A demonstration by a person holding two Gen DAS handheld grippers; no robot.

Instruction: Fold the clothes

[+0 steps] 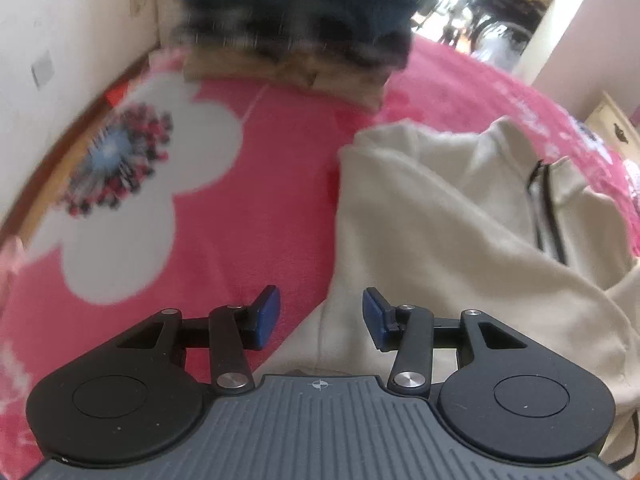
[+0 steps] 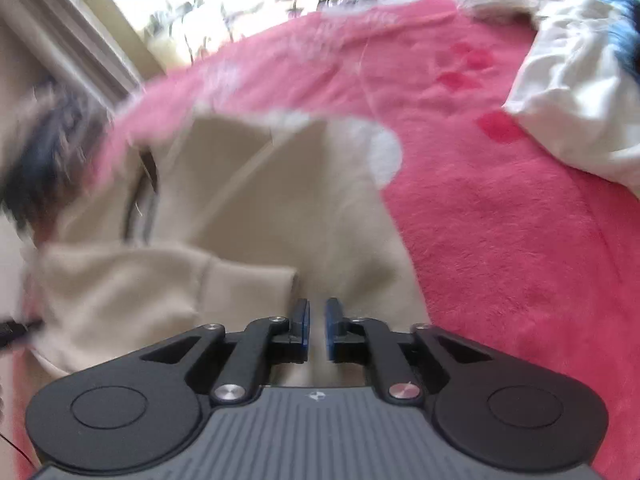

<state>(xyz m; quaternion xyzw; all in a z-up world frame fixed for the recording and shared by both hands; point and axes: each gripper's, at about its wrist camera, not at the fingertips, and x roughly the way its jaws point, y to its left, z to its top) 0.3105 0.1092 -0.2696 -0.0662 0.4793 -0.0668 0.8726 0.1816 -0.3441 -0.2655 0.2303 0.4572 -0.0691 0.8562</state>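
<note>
A cream zip-neck sweatshirt [image 1: 440, 220] lies on a pink flowered blanket [image 1: 260, 200], its dark zipper [image 1: 548, 208] toward the right. My left gripper [image 1: 321, 318] is open just above the sweatshirt's left edge, with cloth under the right pad and blanket under the left. In the right wrist view the same sweatshirt [image 2: 260, 200] spreads ahead, with a folded-over flap at the lower left. My right gripper [image 2: 317, 328] has its blue pads [image 2: 304, 324] almost together, with cream cloth showing in the narrow gap, so it looks shut on the sweatshirt.
A stack of folded clothes, tan below [image 1: 288, 72] and dark on top [image 1: 300, 12], sits at the blanket's far side by the wall. A crumpled white garment [image 2: 572, 80] with a blue patch lies at the far right. Bare pink blanket [image 2: 500, 240] stretches to the right.
</note>
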